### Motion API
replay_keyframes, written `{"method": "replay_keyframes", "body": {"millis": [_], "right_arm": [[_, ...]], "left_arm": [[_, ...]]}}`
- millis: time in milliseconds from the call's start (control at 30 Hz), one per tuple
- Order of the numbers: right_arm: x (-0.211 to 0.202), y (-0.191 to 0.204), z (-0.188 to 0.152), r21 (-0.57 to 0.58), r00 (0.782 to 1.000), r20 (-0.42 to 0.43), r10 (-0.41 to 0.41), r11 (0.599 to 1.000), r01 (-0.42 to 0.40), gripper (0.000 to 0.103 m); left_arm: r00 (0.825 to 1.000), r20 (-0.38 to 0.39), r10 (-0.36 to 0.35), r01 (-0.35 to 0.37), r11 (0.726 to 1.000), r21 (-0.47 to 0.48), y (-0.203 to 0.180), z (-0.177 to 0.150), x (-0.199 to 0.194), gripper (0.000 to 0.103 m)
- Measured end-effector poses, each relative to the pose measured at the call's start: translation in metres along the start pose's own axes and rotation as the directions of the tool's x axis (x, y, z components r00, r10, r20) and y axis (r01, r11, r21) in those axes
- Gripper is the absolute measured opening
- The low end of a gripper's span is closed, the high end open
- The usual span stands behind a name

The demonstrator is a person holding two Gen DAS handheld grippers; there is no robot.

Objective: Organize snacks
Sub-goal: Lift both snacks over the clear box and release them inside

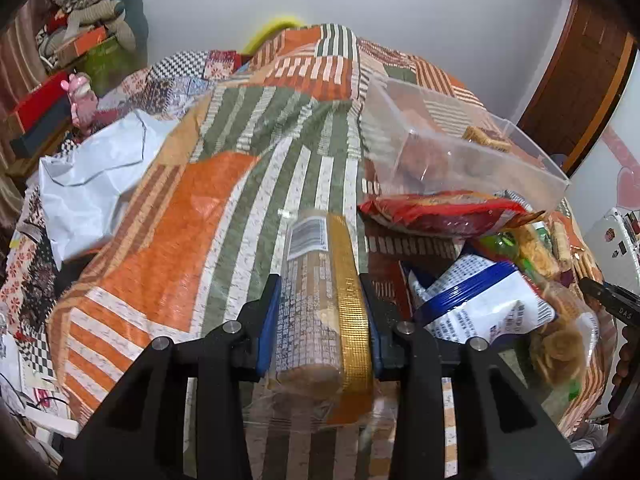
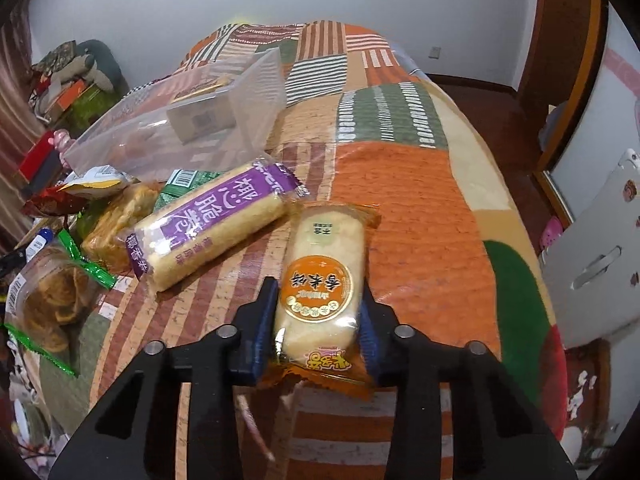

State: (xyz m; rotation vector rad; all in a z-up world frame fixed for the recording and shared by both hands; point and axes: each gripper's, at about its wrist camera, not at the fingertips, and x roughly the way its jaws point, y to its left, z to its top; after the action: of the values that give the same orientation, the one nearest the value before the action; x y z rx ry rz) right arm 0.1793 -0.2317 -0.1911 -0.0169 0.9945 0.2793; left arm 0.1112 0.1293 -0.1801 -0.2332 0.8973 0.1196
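My left gripper [image 1: 320, 300] is shut on a clear biscuit pack with a gold stripe [image 1: 320, 292], held above the patchwork bedspread [image 1: 168, 216]. My right gripper [image 2: 320, 300] is shut on an orange-labelled rice cracker pack [image 2: 324, 280], low over the bedspread [image 2: 420, 220]. A clear plastic bin [image 1: 460, 148] lies tilted at the right of the left wrist view, with snacks inside; it also shows in the right wrist view [image 2: 180, 128]. A purple-labelled cracker pack [image 2: 216, 224] lies left of the right gripper.
A snack pile sits by the bin: a red bag [image 1: 440, 212], a blue-and-white bag [image 1: 480, 296], a clear pastry tub [image 2: 52, 296], green wrappers [image 2: 92, 264]. A white bag [image 1: 92, 184] lies at the left. Boxes and clutter [image 1: 40, 104] stand beyond the bed. A white cabinet [image 2: 600, 264] stands at the right.
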Motion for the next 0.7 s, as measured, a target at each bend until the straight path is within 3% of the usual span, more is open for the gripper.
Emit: {"method": "replay_keyframes", "body": {"millis": [133,300,500,700], "right_arm": [[-0.004,-0.002,-0.001,0.007,1.0,0.01,0.011,1.0,-0.011,0.032],[-0.015,-0.006,0.001,0.027,0.998,0.047,0.028,0.999,-0.029,0.032],[-0.035,-0.002,0.013,0.016,0.992,0.117,0.045,0.999,-0.048,0.032],[-0.044,0.006,0.019,-0.008,0.985,0.154,0.081,0.997,-0.081,0.032]], "left_arm": [[0.999,0.031,0.007,-0.007,1.0,0.007,-0.003,0.004,-0.013,0.036],[0.998,0.063,0.001,-0.003,1.0,0.023,-0.006,0.012,-0.027,0.021],[0.996,0.094,-0.008,0.004,0.999,0.042,-0.013,0.02,-0.04,0.018],[0.999,0.039,-0.008,0.006,0.998,0.063,-0.016,0.015,-0.034,0.019]]}}
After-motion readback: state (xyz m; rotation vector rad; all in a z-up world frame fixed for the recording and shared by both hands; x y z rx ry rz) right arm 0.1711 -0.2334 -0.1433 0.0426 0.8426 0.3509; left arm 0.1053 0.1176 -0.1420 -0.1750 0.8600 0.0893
